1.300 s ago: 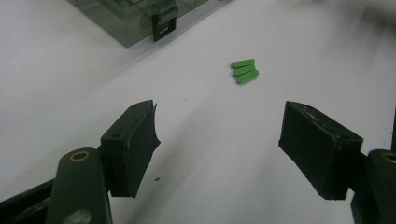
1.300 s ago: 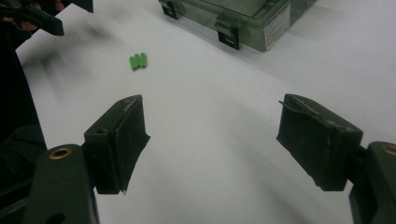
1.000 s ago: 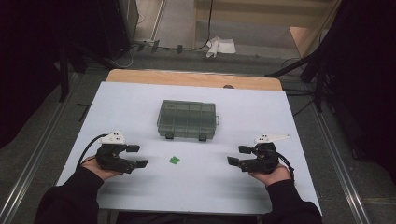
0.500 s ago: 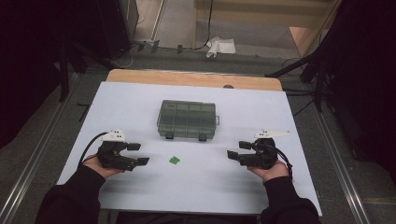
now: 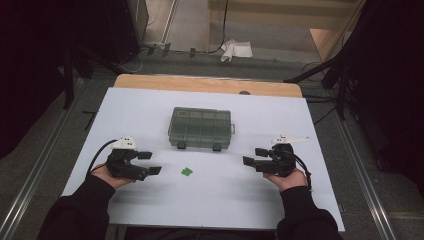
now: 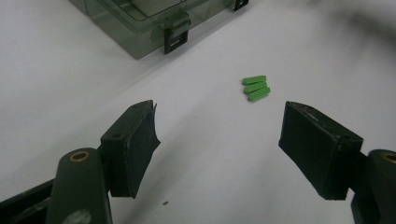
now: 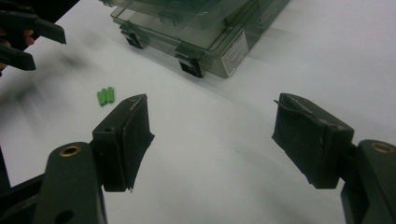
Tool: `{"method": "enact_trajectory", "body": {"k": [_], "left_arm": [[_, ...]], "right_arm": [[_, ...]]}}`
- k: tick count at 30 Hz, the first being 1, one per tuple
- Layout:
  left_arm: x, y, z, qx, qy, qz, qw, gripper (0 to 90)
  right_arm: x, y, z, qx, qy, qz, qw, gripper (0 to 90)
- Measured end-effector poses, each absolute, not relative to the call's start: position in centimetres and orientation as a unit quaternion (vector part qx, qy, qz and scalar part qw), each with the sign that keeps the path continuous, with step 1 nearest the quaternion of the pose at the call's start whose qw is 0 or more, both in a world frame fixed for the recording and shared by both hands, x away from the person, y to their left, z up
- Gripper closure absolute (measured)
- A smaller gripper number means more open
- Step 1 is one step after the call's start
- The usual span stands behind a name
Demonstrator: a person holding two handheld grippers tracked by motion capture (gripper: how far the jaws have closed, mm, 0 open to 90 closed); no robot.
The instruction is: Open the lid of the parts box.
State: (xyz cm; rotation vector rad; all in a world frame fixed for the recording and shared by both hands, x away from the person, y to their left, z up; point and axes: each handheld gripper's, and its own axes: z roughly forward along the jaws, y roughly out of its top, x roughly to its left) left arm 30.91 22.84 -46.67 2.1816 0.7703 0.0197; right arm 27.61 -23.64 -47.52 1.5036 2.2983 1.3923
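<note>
On the white table (image 5: 150,110), one smoky translucent plastic organiser box (image 5: 201,127) and three small green blocks (image 6: 256,87), lying together near its latches, are seen. The left gripper (image 5: 150,163) and right gripper (image 5: 255,156) are held wide apart, empty.

Green pieces (image 5: 186,171), smoky-grey clear box (image 5: 201,128), white table (image 5: 150,110)

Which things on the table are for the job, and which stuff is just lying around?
For the job:
- small green ridged plastic piece
- clear grey plastic compartment box, latched shut
- left gripper, right gripper, both open

Just lying about:
- crumpled white cloth on the floor
- black cables beyond the table
</note>
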Motion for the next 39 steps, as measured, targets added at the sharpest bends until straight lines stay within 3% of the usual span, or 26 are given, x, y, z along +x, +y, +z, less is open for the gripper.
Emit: {"method": "enact_trajectory", "body": {"k": [39], "left_arm": [[31.9, 22.6, -47.1, 0.857, 0.318, 0.004, 0.405, 26.2]], "right_arm": [[30.5, -20.6, -48.1, 0.47, 0.764, 0.44, 0.05, 28.9]]}}
